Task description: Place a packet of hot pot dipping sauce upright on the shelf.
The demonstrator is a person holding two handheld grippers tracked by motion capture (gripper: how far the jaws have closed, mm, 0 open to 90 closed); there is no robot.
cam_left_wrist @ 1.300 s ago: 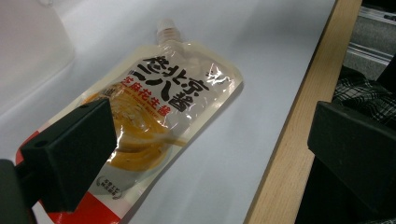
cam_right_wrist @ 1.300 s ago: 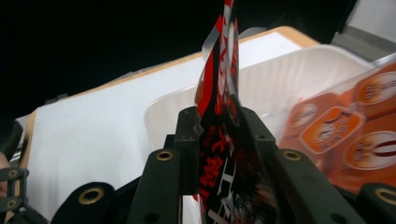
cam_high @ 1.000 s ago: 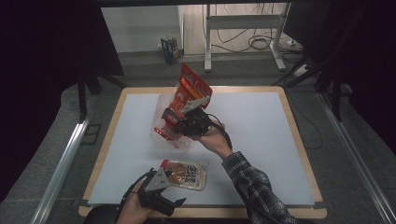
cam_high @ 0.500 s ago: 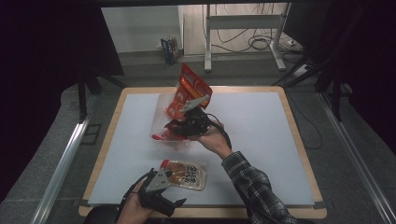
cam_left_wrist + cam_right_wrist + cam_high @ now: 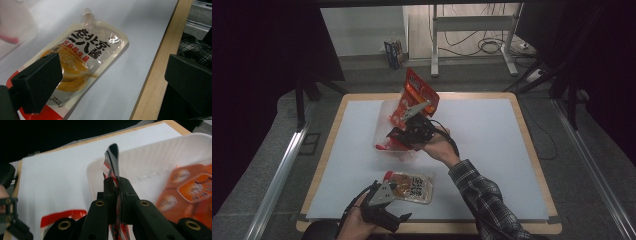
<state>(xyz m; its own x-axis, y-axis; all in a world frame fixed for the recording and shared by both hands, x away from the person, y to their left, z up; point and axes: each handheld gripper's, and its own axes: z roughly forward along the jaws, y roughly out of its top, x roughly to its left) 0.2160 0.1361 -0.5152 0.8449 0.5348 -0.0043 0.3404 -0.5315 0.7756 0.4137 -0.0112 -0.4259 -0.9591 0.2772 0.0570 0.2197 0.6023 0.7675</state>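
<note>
The sauce pouch (image 5: 82, 60) with Chinese characters in black lies on the white table (image 5: 492, 150) near its front edge. The left gripper (image 5: 384, 212) is beside it, jaws wide apart. Further right, the right gripper (image 5: 117, 195) has its jaws clenched on a thin red packet (image 5: 113, 157) over a white tray (image 5: 155, 157), next to an orange packet (image 5: 192, 187).

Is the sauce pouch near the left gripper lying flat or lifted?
Lying flat. The sauce pouch rests label-up on the white mat, and the left gripper hangs open beside it, not gripping.
</note>
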